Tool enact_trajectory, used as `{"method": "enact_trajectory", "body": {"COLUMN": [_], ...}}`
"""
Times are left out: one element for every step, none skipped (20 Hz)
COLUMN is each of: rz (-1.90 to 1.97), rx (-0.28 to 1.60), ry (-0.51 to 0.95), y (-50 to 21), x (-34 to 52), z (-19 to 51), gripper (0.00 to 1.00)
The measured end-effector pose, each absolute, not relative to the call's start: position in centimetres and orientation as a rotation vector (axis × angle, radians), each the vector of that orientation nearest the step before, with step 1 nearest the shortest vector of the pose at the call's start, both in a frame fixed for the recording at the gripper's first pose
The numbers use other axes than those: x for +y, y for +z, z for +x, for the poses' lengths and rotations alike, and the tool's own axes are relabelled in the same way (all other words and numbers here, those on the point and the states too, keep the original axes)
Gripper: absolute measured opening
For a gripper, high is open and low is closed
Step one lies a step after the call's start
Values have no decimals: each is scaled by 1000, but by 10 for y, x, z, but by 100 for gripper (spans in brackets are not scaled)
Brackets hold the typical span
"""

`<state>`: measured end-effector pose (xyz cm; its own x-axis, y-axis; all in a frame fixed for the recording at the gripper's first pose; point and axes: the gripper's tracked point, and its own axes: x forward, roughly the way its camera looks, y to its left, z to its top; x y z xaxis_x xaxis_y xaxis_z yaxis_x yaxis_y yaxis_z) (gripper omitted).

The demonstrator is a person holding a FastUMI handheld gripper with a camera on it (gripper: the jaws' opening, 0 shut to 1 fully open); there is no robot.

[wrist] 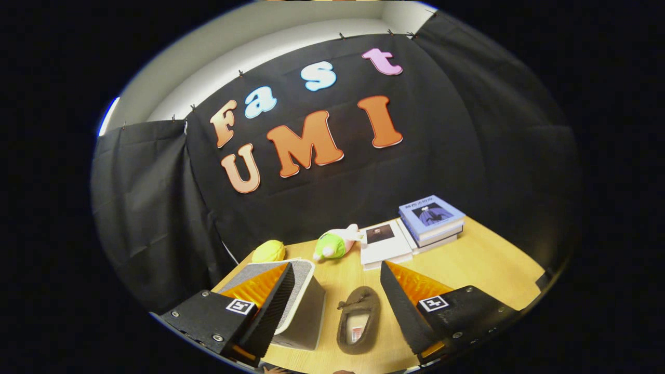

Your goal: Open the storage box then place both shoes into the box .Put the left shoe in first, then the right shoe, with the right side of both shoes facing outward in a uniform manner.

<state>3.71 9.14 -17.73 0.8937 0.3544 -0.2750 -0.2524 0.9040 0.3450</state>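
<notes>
The gripper (332,291) hung with fingers spread wide and empty above the counter (483,265), one brown shoe (358,319) lying lengthwise between them, the closed storage box (304,306) just beside its left.

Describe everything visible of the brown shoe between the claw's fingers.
The brown shoe is a soft, fuzzy-looking slipper with a small bow on its upper and a pale label on the insole. It lies sole-down on the wooden table, opening up, toe pointing away, beside the grey storage box. The open claw hovers above it, its fingers to either side, not touching.
</notes>
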Motion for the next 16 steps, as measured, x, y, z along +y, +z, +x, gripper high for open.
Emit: {"method": "enact_trajectory", "body": {"rz": [339, 366, 383, 402, 433, 467, 494, 515, 534, 553, 576, 599, 620, 633, 646, 661], "rx": [364, 385, 401, 430, 457, 477, 502, 527, 552, 576, 598, 613, 625, 635, 641, 644], "ry": [335, 342, 348, 365, 386, 415, 435, 455, 472, 492, 509, 526, 543, 560, 575, 592], "y": [-187, -195, -203, -214, -222, -228, -236, -245, -254, -260, -266, -269, -272, -271, -272, -270], "x": [99, 105, 108, 117, 125, 136, 147, 157, 165, 174, 183, 191, 199, 205, 211, 215], "z": [38, 41, 44, 48, 47, 48, 49, 49, 49, 49, 47, 48, 47, 46, 45, 45], "gripper": [99, 98, 98, 98, 98, 99, 98, 98, 97, 97, 97, 96, 96, 96, 96, 95]}}
